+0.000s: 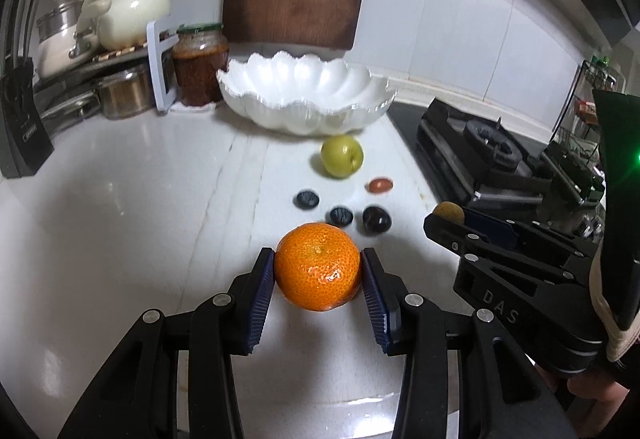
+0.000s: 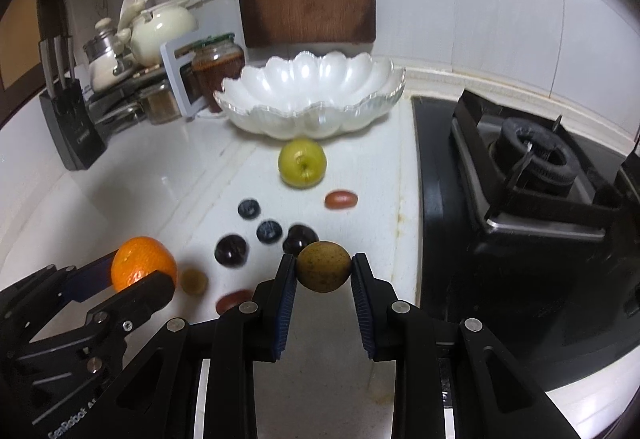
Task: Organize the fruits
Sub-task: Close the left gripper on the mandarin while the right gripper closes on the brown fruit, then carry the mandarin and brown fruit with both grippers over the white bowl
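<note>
- Left gripper point(image 1: 318, 271) jaws pinch the orange point(image 1: 318, 265); right gripper point(image 2: 323, 268) jaws pinch a small brownish fruit point(image 2: 323, 266).
- Both fruits are clear of the table point(image 1: 140, 207), with the shell bowl point(image 1: 308, 91) straight ahead (left slightly nearer, judging).

White counter point(image 2: 132, 175) bears shell bowl point(image 2: 308, 99), green apple point(image 2: 302, 161), 2 blueberries point(image 2: 249, 208).

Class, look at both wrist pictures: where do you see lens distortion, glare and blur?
Left wrist view: the fisheye bends the wall tiles and darkens the corners; glare lies on the countertop; the orange is sharp, the green apple soft. Right wrist view: same curving, with the white bowl shiny and the small fruit behind the brown fruit smeared.
</note>
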Available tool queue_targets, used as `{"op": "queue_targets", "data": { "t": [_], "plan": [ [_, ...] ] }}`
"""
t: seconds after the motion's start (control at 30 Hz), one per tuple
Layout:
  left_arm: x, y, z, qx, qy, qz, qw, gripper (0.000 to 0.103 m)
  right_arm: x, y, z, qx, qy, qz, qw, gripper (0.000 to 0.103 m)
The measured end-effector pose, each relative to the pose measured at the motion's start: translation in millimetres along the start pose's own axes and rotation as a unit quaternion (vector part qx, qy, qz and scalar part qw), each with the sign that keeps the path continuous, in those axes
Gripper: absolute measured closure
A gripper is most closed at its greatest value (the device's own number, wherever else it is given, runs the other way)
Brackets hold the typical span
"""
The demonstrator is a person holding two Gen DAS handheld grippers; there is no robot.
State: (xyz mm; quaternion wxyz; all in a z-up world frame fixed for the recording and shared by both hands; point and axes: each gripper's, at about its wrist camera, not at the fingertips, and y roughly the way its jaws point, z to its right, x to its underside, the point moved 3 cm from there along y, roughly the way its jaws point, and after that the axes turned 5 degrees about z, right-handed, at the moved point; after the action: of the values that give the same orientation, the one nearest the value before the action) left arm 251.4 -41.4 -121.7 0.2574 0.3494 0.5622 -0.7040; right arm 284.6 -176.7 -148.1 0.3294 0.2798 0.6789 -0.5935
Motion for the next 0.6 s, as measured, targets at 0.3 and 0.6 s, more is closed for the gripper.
{"op": "queue_targets", "data": {
  "t": [0.3,0.6],
  "plan": [
    [-35,-9,1,0.011,0.014,0.039,0.9991,0.061,-27,-20,-1,0.021,0.010,0.039,0.999,0.074],
    [-66,-17,2,-0.013,-0.003,0.066,0.9977,0.061,-56,-27,5,-0.004,-0.001,0.070,0.998,0.074]
  ]
}}
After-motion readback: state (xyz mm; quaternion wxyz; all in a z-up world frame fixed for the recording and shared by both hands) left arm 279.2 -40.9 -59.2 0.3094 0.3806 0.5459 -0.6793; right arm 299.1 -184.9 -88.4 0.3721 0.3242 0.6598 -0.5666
